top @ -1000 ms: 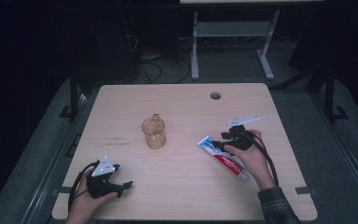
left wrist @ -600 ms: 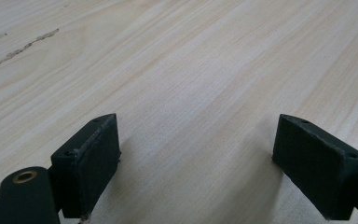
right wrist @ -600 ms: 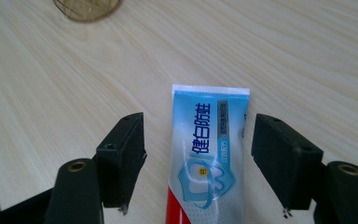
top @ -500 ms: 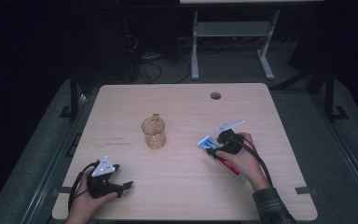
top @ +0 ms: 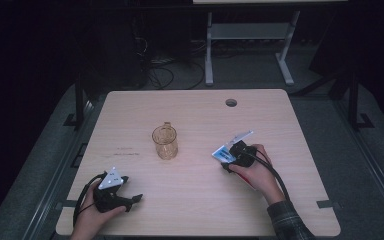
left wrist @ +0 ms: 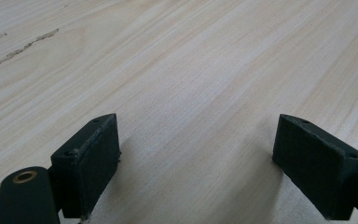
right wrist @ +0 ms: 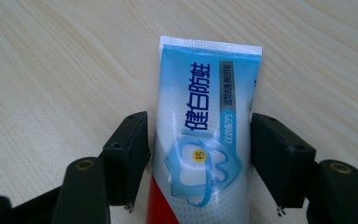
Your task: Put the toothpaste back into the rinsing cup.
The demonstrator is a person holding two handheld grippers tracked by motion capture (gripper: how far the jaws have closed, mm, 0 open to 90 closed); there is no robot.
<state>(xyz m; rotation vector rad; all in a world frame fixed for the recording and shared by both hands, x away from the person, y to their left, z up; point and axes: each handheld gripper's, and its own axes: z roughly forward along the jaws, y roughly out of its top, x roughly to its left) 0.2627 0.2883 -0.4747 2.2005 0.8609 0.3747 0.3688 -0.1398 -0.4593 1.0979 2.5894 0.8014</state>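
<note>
The toothpaste tube (right wrist: 204, 135) lies flat on the wooden table (top: 195, 200), to the right of the amber glass mug (top: 165, 141) and well apart from it, crimped tail pointing away from the person. The right gripper (right wrist: 200, 163) straddles the tube's printed blue-and-white body, one jaw just beside each long edge; its jaws have just been closing, yet a slight gap remains on either side, so no grip is made. The left gripper (left wrist: 196, 158) rests near the table's front left corner, well left of the mug, jaws spread wide over bare wood. In judgement, the tube is light, soft and glossy: it will dent under pressure and may slide. The fuller mid-body, across its width, offers the firmest hold; the thin flat crimp would bend.
</note>
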